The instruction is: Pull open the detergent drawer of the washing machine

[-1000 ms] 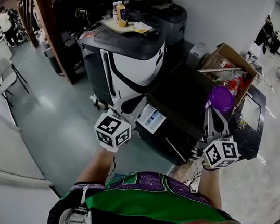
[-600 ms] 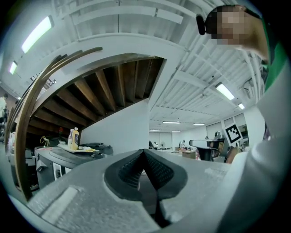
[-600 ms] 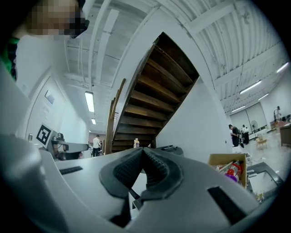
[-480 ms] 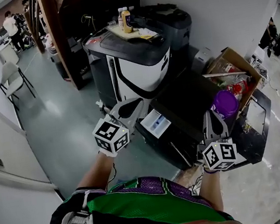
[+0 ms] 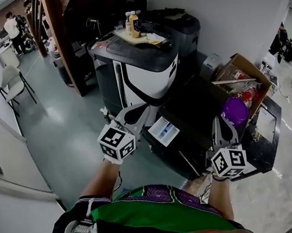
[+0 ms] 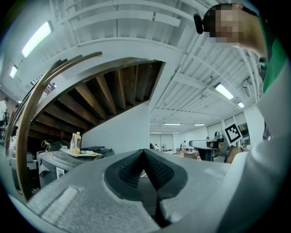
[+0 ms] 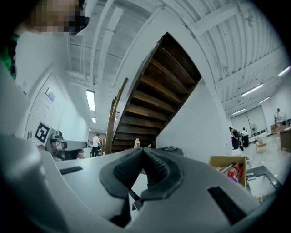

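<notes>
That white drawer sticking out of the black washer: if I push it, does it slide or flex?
The drawer looks like thin white plastic, so probably light and slightly flexible under a sideways push. It juts straight out of the washing machine front, so a square push would likely slide it back in.

**What stays out of sight**

From the head view, the inside of the detergent drawer (image 5: 165, 131), just right of the left claw (image 6: 143, 152), is too small to make out. The dark front of the washing machine (image 5: 197, 111), between the claws, shows no detail. What the purple round thing (image 5: 234, 110) just beyond the right claw (image 7: 143, 150) is cannot be told. Labels on the bottles (image 5: 132, 23) far beyond the claws are unreadable. In each claw's own view its grey body fills the lower picture and hides the washing machine and detergent drawer. The right claw's body also cuts off the bottom of the cardboard box (image 7: 229, 169) to its right.
</notes>
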`<state>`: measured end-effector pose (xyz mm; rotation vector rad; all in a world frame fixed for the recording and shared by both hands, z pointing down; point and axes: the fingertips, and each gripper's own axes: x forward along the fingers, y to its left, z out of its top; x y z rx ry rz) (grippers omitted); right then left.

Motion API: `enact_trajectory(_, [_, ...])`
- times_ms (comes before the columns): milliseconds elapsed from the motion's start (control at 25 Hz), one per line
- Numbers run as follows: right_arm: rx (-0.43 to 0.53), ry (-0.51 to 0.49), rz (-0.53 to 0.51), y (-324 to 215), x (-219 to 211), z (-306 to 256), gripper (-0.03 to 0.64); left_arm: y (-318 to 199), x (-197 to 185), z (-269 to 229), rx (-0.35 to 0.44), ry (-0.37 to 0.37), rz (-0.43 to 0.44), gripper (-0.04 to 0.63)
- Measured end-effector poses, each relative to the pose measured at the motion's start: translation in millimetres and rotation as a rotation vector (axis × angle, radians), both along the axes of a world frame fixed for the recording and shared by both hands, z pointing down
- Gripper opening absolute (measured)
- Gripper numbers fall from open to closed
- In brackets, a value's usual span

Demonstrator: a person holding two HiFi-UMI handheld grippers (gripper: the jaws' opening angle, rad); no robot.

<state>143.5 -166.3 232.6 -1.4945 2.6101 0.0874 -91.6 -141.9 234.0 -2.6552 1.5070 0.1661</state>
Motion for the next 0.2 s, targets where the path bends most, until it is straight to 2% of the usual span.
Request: enact_trajectory(200, [0.016,0.013,0.003,1.5,-10.4,-1.1,0.000,2.6,-7.8,-0.5,0.003,0.007,0.002,0.016])
